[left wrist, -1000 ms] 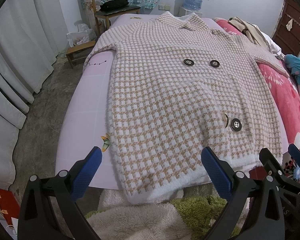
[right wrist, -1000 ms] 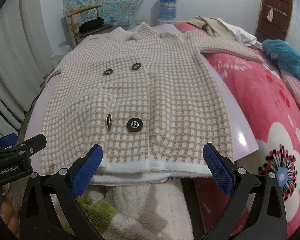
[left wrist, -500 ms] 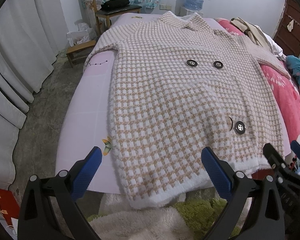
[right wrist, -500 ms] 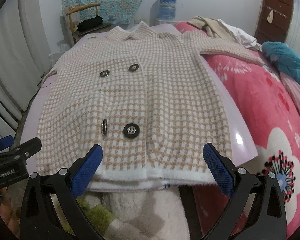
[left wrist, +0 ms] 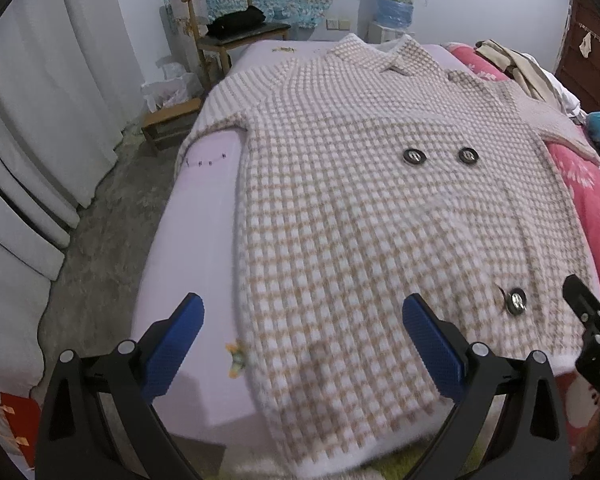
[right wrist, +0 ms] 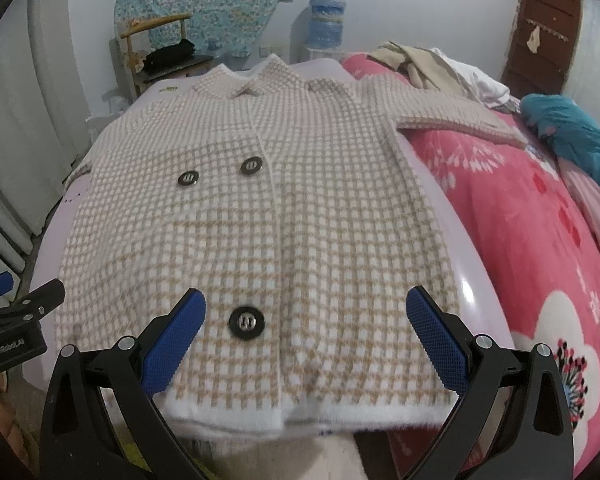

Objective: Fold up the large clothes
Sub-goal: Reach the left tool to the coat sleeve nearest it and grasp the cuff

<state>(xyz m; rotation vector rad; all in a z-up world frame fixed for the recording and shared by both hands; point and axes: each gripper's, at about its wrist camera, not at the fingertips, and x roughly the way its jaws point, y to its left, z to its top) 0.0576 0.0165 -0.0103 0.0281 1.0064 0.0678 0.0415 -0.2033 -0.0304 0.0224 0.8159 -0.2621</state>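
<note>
A large beige-and-white checked coat [left wrist: 380, 216] [right wrist: 268, 232] with dark buttons lies flat, front up, on a lilac sheet [left wrist: 188, 248] over the bed, collar at the far end and white hem at the near edge. My left gripper [left wrist: 300, 340] hovers open above the coat's near left hem corner, nothing between its blue pads. Above the hem's right half, my right gripper [right wrist: 306, 328] is open too, a black button [right wrist: 247, 321] showing between its fingers. Each gripper appears at the edge of the other's view.
A pink flowered blanket [right wrist: 540, 248] covers the bed's right side, with beige clothes [right wrist: 416, 60] and a teal garment [right wrist: 572, 132] on it. A wooden chair [left wrist: 228, 36] and low stool [left wrist: 172, 120] stand beyond the bed's left. White curtains [left wrist: 32, 120] hang left. Fluffy rug below.
Both grippers have moved forward and lower over the coat's hem; the coat looks larger and the hem has slid under the fingers. The coat itself has not moved.
</note>
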